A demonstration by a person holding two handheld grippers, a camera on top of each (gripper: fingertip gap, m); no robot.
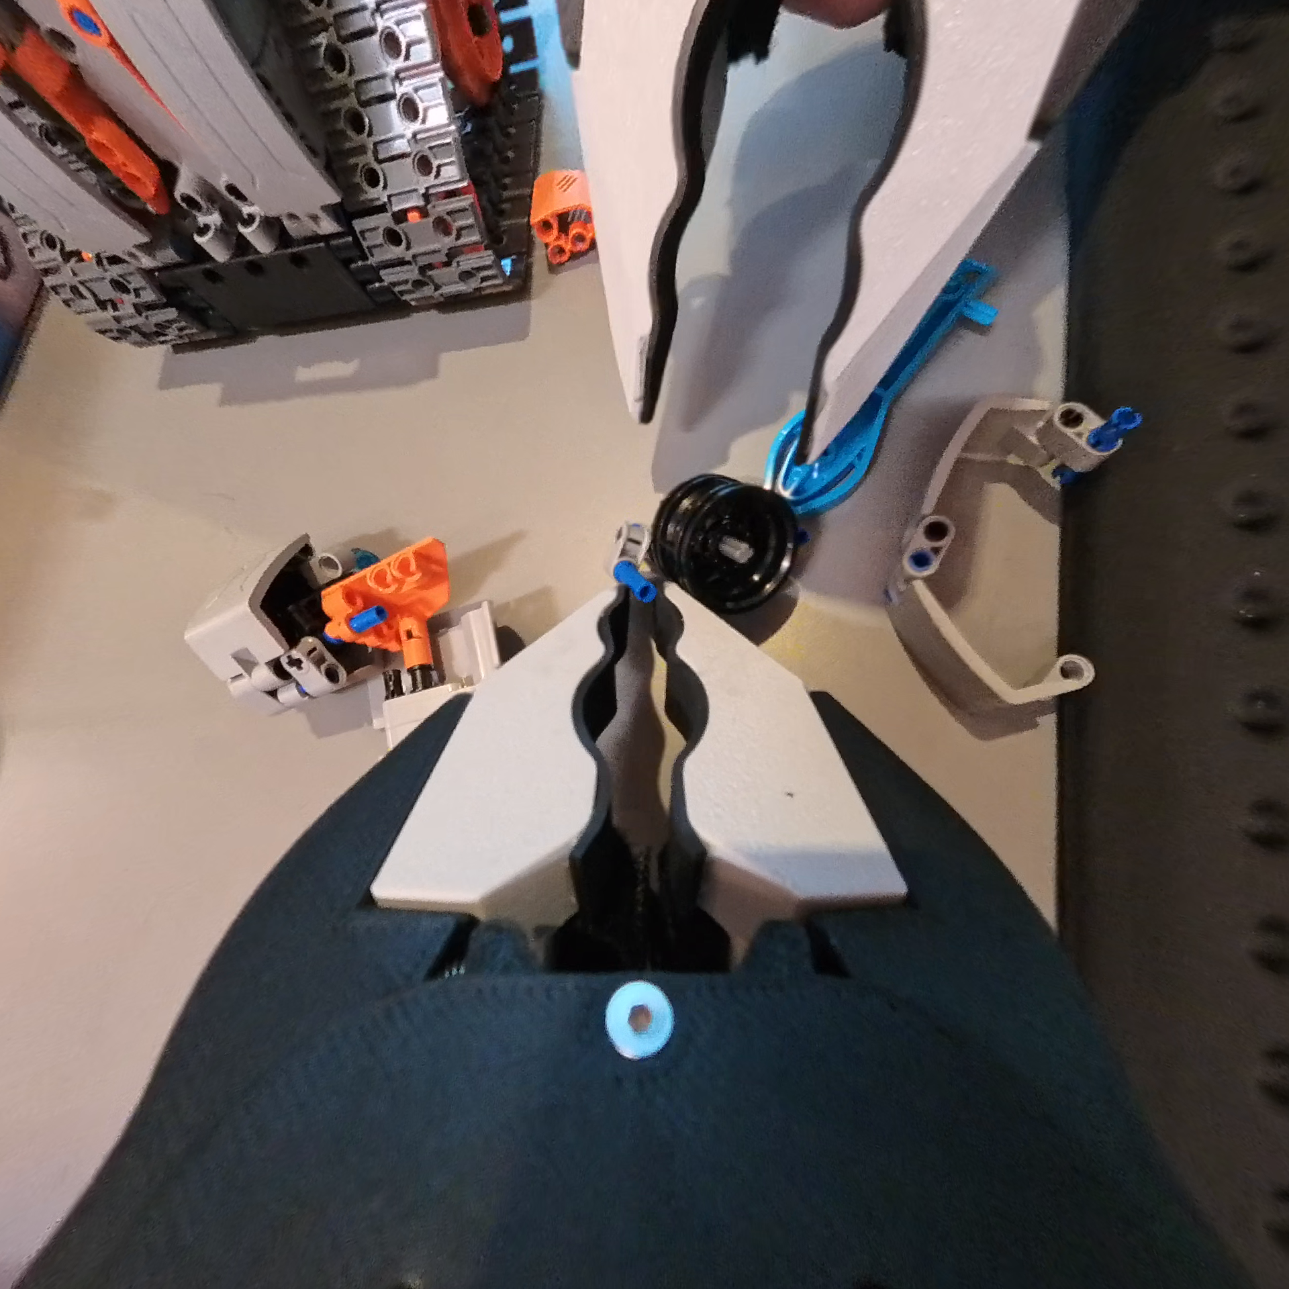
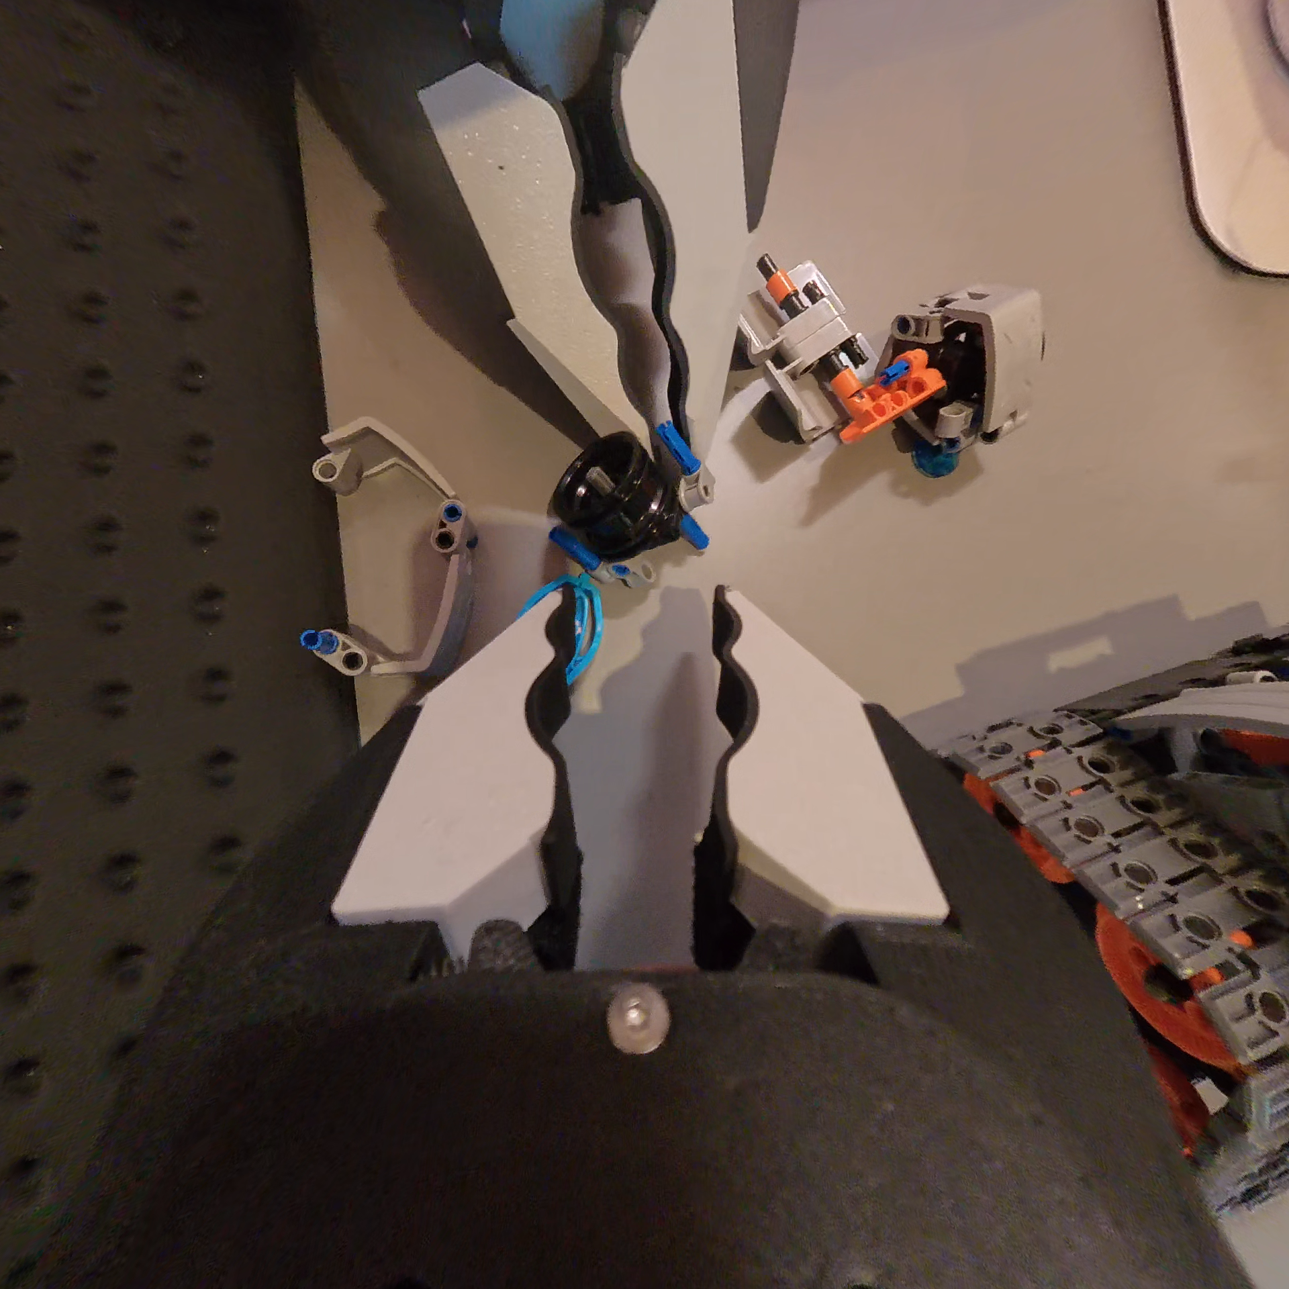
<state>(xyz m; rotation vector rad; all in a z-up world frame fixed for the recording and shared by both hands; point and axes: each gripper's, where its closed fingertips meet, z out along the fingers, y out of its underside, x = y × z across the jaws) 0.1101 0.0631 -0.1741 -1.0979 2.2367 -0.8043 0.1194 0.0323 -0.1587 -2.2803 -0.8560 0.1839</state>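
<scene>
A black wheel (image 1: 725, 540) with a grey connector (image 1: 631, 540) and blue pins lies on the beige table. My left gripper (image 1: 638, 593) is shut on one blue pin (image 1: 636, 584) of this wheel piece. In the right wrist view the left gripper (image 2: 680, 450) comes in from above and pinches the blue pin (image 2: 673, 443) beside the wheel (image 2: 610, 499). My right gripper (image 2: 638, 600) is open and empty just in front of the wheel. Its left finger (image 2: 488, 732) rests beside a thin light-blue part (image 2: 579, 635). The right gripper also shows in the left wrist view (image 1: 725, 436), with one finger on the light-blue part (image 1: 886, 390).
A grey curved panel (image 1: 976, 558) (image 2: 418, 558) lies by a black perforated mat (image 1: 1186, 628) (image 2: 139, 558). A small grey-and-orange assembly (image 1: 335, 628) (image 2: 907, 377) lies farther off. A large tracked model (image 1: 244, 160) (image 2: 1151, 872) stands to the side, with an orange piece (image 1: 561, 216) next to it.
</scene>
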